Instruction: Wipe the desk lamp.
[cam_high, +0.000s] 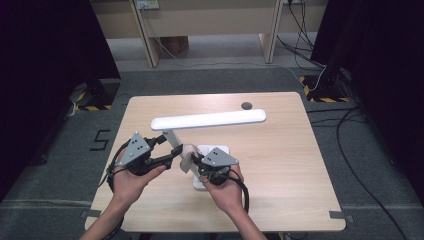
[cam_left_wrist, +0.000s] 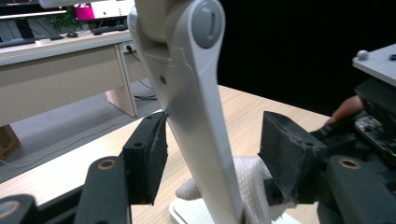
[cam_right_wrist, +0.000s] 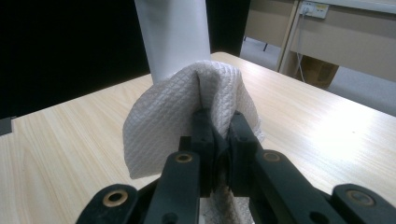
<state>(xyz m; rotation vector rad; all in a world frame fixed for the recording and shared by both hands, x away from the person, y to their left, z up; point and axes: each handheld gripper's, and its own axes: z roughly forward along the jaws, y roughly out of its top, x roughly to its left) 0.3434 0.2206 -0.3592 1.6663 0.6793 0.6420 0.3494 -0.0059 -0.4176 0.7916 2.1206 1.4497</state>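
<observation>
High view: the desk lamp (cam_high: 207, 120) stands mid-table with its long head running left-right, its arm (cam_high: 173, 139) sloping down to the base (cam_high: 220, 150) by the hands; left gripper (cam_high: 167, 161) comes at the arm from the left, right gripper (cam_high: 196, 161) sits just right of it, clamped on a white cloth (cam_high: 186, 156). Left gripper view: the arm (cam_left_wrist: 196, 121) rises steeply between the spread jaws, left pad (cam_left_wrist: 152, 158) about touching, right pad (cam_left_wrist: 289, 158) clear, so no grip. Right gripper view: jaws pinched shut on the cloth (cam_right_wrist: 187, 107), which lies against the arm (cam_right_wrist: 173, 37) straight ahead, so the right is the nearer for a wipe along the arm's length.
</observation>
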